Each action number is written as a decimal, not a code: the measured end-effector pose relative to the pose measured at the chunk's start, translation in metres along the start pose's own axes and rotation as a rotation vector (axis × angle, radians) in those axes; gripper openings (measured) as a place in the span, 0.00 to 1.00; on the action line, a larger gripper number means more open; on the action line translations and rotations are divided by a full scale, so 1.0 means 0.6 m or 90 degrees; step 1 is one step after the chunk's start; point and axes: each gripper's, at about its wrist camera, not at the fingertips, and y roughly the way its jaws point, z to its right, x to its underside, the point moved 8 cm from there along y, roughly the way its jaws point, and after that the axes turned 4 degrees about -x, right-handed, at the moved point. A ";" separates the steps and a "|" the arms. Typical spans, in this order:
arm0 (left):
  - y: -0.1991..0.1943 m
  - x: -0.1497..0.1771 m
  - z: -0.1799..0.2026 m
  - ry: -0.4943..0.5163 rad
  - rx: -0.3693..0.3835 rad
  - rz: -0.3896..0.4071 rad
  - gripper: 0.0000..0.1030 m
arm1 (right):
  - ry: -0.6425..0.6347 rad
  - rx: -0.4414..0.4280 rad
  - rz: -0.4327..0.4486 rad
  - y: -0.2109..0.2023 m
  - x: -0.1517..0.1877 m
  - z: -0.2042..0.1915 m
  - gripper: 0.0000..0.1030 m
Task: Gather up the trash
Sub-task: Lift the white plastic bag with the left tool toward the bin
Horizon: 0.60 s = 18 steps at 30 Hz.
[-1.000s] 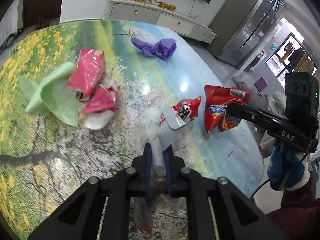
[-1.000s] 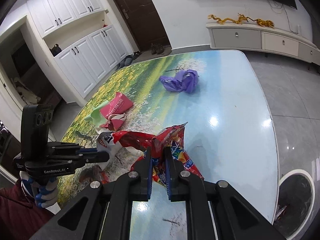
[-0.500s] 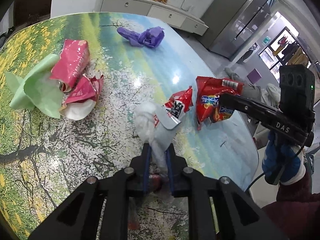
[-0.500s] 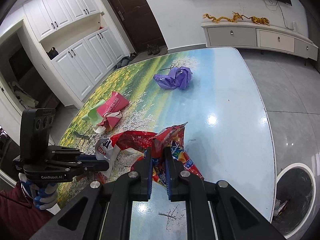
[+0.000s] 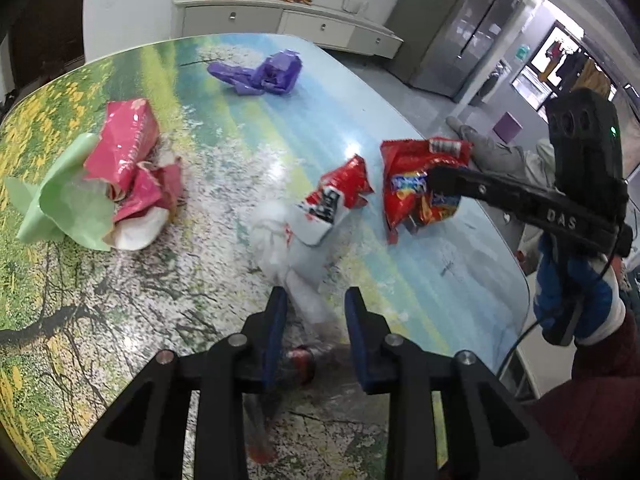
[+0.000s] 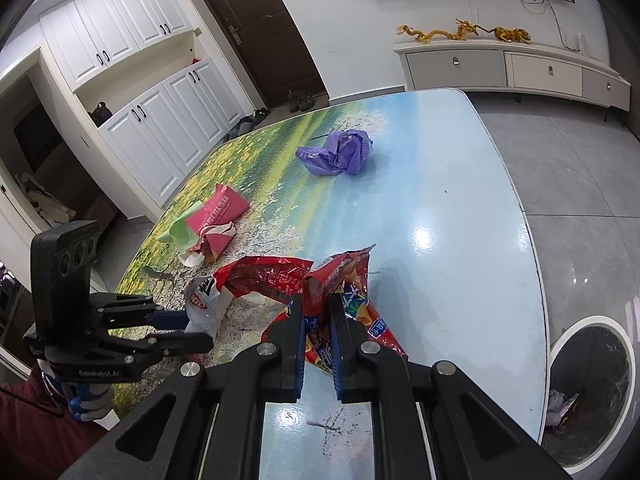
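My right hand-held gripper (image 6: 316,316) is pinching the red snack bag (image 6: 348,300) near its crumpled top, jaws pressed tight on the foil, the bag lifted just over the near edge of the surface (image 6: 460,208). My left hand-held gripper (image 5: 316,320) has just been opening; its jaws stand spread with the neck of the white and red wrapper (image 5: 304,236) between them, no pad pressing, the wrapper lying on the surface. The bin (image 6: 592,384) sits on the floor to my right. Judgement: carry the red bag over the bin's mouth before letting go, keeping the pinch firm, since slick foil may slip. The pink bag (image 5: 128,148), the green paper (image 5: 60,208) and the purple bag (image 5: 264,74) remain uncollected.
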 end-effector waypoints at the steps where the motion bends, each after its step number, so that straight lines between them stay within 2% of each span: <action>1: -0.001 0.001 0.002 0.001 -0.002 0.000 0.27 | 0.001 0.000 0.001 -0.001 0.001 0.001 0.10; 5: -0.005 0.003 0.007 0.009 -0.005 0.006 0.26 | 0.007 0.000 0.004 -0.004 0.003 0.004 0.10; 6: -0.006 0.004 0.009 0.016 -0.010 0.010 0.17 | 0.009 0.001 0.005 -0.005 0.004 0.005 0.10; 10: -0.003 0.006 0.002 0.030 -0.026 0.013 0.04 | 0.013 0.002 0.009 -0.007 0.005 0.007 0.10; 14: -0.015 0.005 -0.012 0.014 -0.036 0.029 0.02 | 0.013 0.005 0.014 -0.013 0.006 0.007 0.10; 18: -0.047 -0.006 -0.035 -0.024 -0.048 0.068 0.01 | 0.016 0.008 0.021 -0.020 0.007 0.011 0.10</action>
